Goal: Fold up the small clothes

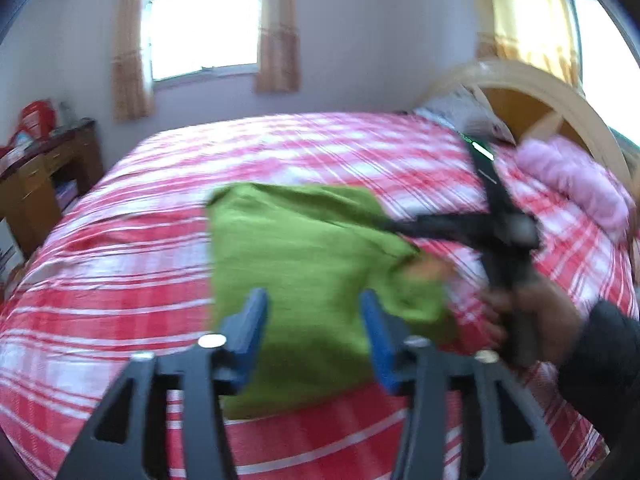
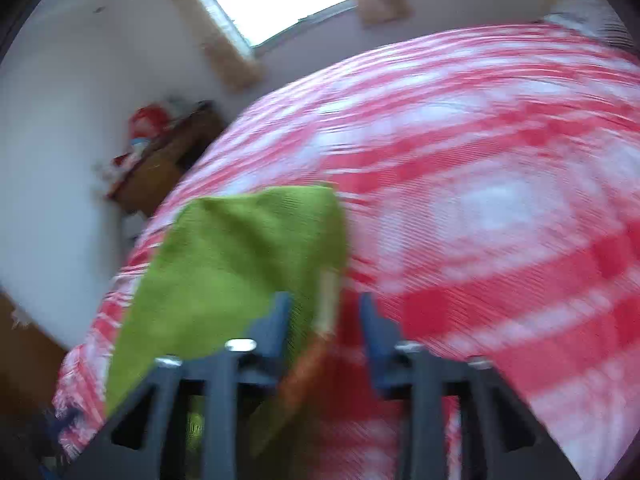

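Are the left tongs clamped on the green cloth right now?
No: the left tongs stand open above the green cloth, their blue fingers spread apart with nothing pinched between them.

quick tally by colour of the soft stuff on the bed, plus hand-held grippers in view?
Green garment: 1
Pink fluffy item, near the headboard: 1
Grey pillow: 1
Red-and-white plaid bedspread: 1
Hand-held grippers: 2, left hand-held gripper and right hand-held gripper
Total: 6
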Demonstrator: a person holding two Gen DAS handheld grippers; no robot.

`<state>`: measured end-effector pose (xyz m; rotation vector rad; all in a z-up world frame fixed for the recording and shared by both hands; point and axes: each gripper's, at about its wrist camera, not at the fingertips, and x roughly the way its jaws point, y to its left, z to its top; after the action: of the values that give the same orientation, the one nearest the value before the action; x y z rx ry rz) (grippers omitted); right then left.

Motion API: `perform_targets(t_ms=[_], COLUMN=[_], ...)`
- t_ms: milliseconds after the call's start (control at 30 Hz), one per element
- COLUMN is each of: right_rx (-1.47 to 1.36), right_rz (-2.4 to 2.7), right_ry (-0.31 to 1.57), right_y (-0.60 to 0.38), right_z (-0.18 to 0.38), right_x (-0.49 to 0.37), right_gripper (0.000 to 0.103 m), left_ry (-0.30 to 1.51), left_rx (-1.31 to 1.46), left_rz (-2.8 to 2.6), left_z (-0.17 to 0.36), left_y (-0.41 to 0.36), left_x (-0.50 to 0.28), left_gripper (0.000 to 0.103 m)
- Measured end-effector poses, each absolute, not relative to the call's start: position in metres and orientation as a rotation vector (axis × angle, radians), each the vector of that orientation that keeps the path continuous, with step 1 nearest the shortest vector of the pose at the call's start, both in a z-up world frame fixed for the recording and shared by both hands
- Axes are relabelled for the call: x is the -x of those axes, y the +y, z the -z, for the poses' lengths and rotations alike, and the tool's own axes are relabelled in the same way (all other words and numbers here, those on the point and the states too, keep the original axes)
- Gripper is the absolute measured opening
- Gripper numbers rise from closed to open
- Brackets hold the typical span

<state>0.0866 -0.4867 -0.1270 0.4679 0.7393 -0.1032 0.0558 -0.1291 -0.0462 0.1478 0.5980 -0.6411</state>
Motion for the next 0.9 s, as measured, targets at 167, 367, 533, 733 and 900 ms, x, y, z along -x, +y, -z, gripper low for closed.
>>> perform_targets(t_ms=[167, 367, 533, 733, 900], right_rx=[-0.374, -0.154, -0.060, -0.210, -0.323], right_rz=[0.123, 0.032, 0.067, 0.039, 0.019], right_ry=[0.685, 0.717, 0.848, 0.824, 0.830], right_y=[-0.458, -0.385, -0.361, -0.369, -0.388], right_z=[0.092, 0.073, 0.115, 0.123, 0.125], right_x=[-0.024, -0.013, -0.028, 0.004, 0.019], right_gripper=[0.050, 0.050, 0.024, 0.008, 0.005], left_ry=[0.600, 0.735, 0.736, 0.762, 0.807], left_rx=[-0.108, -0.182, -0.218, -0.235, -0.175], left_rz=[0.532, 0.416, 0.371, 0.374, 0.420], left_z=[0.045, 0.083, 0.091, 0.093, 0.096], left_y=[-0.104, -0.127, -0.137, -0.135, -0.119], left_x=[-0.086, -0.116, -0.113, -0.113, -0.116], left_gripper=[0.062, 0.062, 0.065, 0.065, 0.067])
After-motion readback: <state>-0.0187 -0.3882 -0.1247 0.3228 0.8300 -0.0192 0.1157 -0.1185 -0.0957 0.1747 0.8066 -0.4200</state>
